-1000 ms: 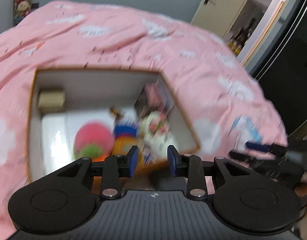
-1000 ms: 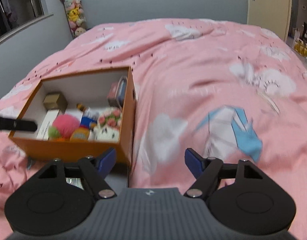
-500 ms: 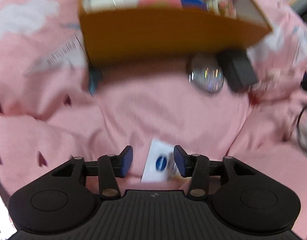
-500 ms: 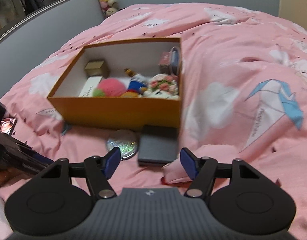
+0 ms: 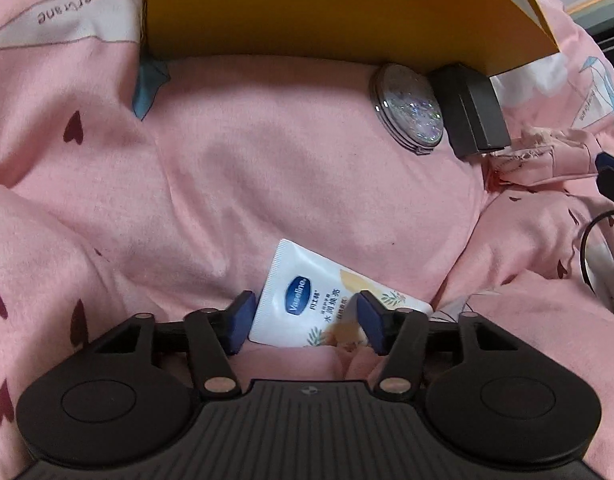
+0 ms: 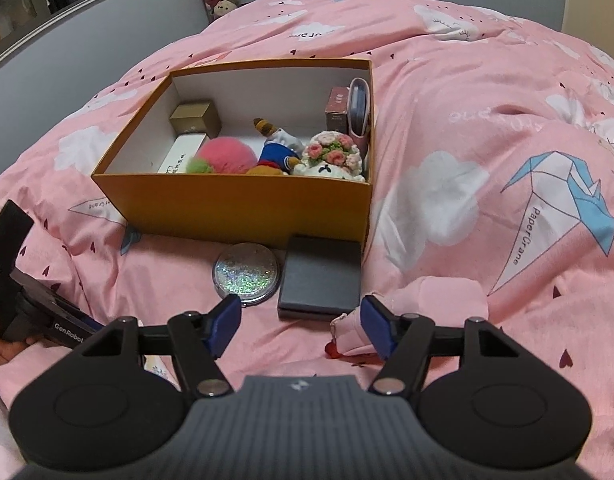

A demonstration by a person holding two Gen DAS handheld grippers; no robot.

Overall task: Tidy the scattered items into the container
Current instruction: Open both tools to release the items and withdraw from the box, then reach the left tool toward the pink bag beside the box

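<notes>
That Vaseline tube looks light, squishy and a bit slick, so the half-open left gripper, closing around it but not yet pinching, should grab mid-body.

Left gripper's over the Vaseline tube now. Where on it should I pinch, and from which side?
Pinch the Vaseline tube across its flat body near the logo, coming straight down from above. It lies flat on the pink duvet, and the left gripper, jaws just closing, already straddles its long edges without pressing.
</notes>
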